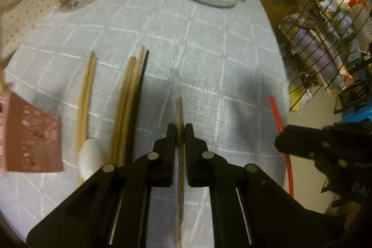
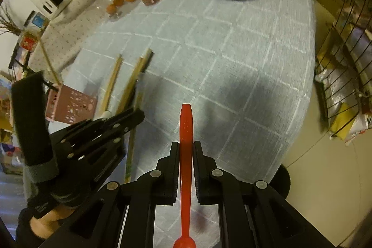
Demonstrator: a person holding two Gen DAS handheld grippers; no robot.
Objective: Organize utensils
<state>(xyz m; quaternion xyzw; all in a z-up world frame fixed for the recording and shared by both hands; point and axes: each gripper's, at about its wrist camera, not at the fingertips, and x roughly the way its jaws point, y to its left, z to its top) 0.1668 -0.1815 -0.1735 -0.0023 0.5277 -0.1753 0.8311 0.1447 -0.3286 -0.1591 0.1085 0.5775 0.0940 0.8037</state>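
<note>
Left wrist view
- Left gripper [image 1: 179, 131]: its fingers are closed on a wooden chopstick [image 1: 179, 113], held lengthwise above the table [image 1: 209, 38].
- Laid out on the table: a pair of wooden chopsticks [image 1: 86, 94] at left; beside it a bundle [image 1: 127, 97] — two or three wooden sticks and one black stick are counted, blur leaving the number unsure.
- White spoon [image 1: 90, 158]: one, lying at the near end of the left pair.
- Pink holder [image 1: 32, 138]: one, lying on the table at far left; nothing is seen inside it.
- Right gripper [image 1: 302, 141]: seen at the table's edge with a red handle through it.

Right wrist view
- Right gripper [image 2: 186, 155]: fingers clamped on one red spoon [image 2: 186, 127], its bowl toward the camera.
- Progress: judged as midway — several sticks are lined up side by side, two utensils are in the air, none placed in the holder.
</note>
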